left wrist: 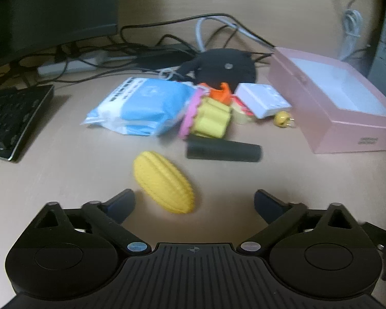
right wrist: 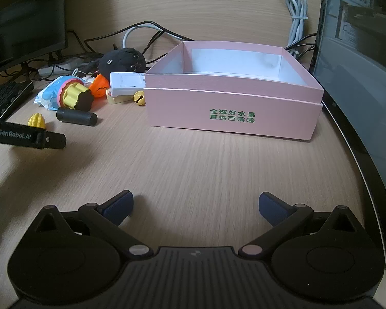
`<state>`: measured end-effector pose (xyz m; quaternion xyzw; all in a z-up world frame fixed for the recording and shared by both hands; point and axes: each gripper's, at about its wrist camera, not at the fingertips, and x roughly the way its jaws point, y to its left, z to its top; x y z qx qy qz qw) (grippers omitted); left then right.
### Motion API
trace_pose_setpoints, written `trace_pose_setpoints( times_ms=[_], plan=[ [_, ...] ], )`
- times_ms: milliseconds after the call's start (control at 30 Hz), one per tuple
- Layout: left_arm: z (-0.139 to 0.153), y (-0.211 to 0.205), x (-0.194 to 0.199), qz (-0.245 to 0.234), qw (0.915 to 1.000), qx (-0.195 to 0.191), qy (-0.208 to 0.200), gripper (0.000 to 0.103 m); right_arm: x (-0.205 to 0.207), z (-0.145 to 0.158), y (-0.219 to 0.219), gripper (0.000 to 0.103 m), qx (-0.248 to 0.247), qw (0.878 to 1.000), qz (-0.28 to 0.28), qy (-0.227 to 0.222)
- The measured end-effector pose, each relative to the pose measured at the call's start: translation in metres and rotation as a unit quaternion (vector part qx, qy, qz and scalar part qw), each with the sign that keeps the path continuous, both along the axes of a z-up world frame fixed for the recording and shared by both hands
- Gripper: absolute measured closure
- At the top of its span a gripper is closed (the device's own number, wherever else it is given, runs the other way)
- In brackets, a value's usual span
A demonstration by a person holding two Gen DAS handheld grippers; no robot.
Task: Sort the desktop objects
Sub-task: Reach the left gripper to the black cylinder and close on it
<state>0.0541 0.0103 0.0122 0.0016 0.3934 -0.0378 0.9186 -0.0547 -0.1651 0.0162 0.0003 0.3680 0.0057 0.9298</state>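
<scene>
Two grippers hover over a wooden desk [right wrist: 193, 159], both with jaws spread and nothing between the pads. The left gripper [left wrist: 194, 202] points at a yellow corn toy [left wrist: 164, 181] lying just ahead of its fingertips, nearer the left finger — not touching either. Beyond the corn lies a black cylinder [left wrist: 222, 150], and behind that a cluster: a blue wipes pack [left wrist: 141, 108], a yellow-and-pink toy [left wrist: 208, 119], an orange piece [left wrist: 220, 92], a white box [left wrist: 262, 99], a small yellow bell [left wrist: 283, 119] and a black plush [left wrist: 225, 67]. A pink box [right wrist: 231, 103] stands open toward the desk's right edge, its white inside bare. The right gripper [right wrist: 195, 206] faces that box over bare desk — well apart from it. Cables [left wrist: 167, 43] trail along the back edge; a keyboard [left wrist: 10, 121] sits at the left edge.
</scene>
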Motion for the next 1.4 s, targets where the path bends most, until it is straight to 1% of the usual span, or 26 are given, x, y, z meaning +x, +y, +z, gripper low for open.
trace_pose_setpoints(
  times_ms=[33,67,167,267,400,533,667,800,867,933,967,1000,1033,1067,1133,1167,1233,1300,1367,1400],
  plan=[
    [0.001,-0.002,-0.001,-0.003,1.0,0.002,-0.001,0.022,0.0,0.0,0.0,0.0,0.0,1.0,0.0,0.0],
    [0.003,-0.003,-0.002,-0.008,1.0,0.004,-0.003,0.025,0.0,0.0,0.0,0.0,0.0,1.0,0.0,0.0],
    [0.006,-0.006,-0.002,-0.015,0.9998,0.003,-0.01,0.025,0.0,0.0,0.0,0.0,0.001,1.0,0.0,-0.001],
    [0.008,-0.01,0.008,-0.017,0.9998,0.005,-0.009,0.025,0.0,0.0,0.0,0.0,0.001,1.0,0.0,-0.001],
    [0.005,-0.015,0.023,0.0,0.9996,0.029,-0.003,0.026,0.0,0.0,0.0,0.0,0.001,1.0,0.0,-0.001],
    [0.006,-0.012,0.034,0.006,0.9996,0.025,-0.01,0.024,0.0,0.001,0.0,0.0,0.0,1.0,-0.001,-0.002],
    [0.007,-0.012,0.039,-0.013,0.9988,0.043,-0.022,0.023,-0.001,0.001,0.001,0.0,0.002,1.0,-0.004,-0.002],
    [0.005,-0.004,0.036,-0.01,0.9982,0.057,-0.016,0.025,-0.002,0.001,0.001,0.0,0.002,1.0,-0.005,-0.001],
    [0.003,0.006,0.035,0.009,0.9976,0.068,-0.009,0.023,-0.002,0.001,0.002,0.0,0.001,1.0,-0.002,0.001],
    [0.004,0.016,0.035,0.046,0.9954,0.083,-0.006,0.018,-0.001,0.001,0.001,0.0,0.002,1.0,0.0,0.001],
    [0.006,0.02,0.035,0.057,0.995,0.082,-0.008,0.018,-0.001,0.0,0.002,0.0,0.002,1.0,-0.001,0.0],
    [0.01,0.024,0.032,0.054,0.9964,0.065,-0.015,0.018,-0.001,0.0,0.002,0.0,0.002,1.0,-0.002,-0.001],
    [0.015,0.026,0.028,0.042,0.998,0.043,-0.022,0.015,-0.002,0.0,0.002,0.0,0.002,1.0,-0.002,-0.002],
    [0.019,0.026,0.024,0.027,0.999,0.021,-0.028,0.008,-0.002,0.0,0.002,0.0,0.002,1.0,-0.002,-0.002],
    [0.026,0.019,0.016,-0.007,0.9993,-0.011,-0.036,0.006,-0.002,-0.001,0.002,0.0,0.002,1.0,-0.002,-0.003],
    [0.027,0.012,0.016,-0.023,0.999,-0.015,-0.034,0.006,-0.002,-0.001,0.001,0.0,0.002,1.0,-0.002,-0.003],
    [0.026,-0.007,0.021,-0.037,0.9989,0.003,-0.03,0.006,-0.002,-0.001,0.001,0.0,0.002,1.0,-0.002,-0.003],
    [0.021,-0.023,0.031,-0.028,0.9986,0.034,-0.027,0.006,-0.002,-0.001,0.001,0.0,0.002,1.0,-0.002,-0.003],
    [0.018,-0.033,0.04,-0.029,0.9984,0.042,-0.025,0.006,-0.002,-0.001,0.001,0.0,0.002,1.0,-0.002,-0.003],
    [0.017,-0.038,0.045,-0.029,0.9986,0.042,-0.016,0.006,-0.002,-0.001,0.001,0.0,0.002,1.0,-0.002,-0.003]
  ],
)
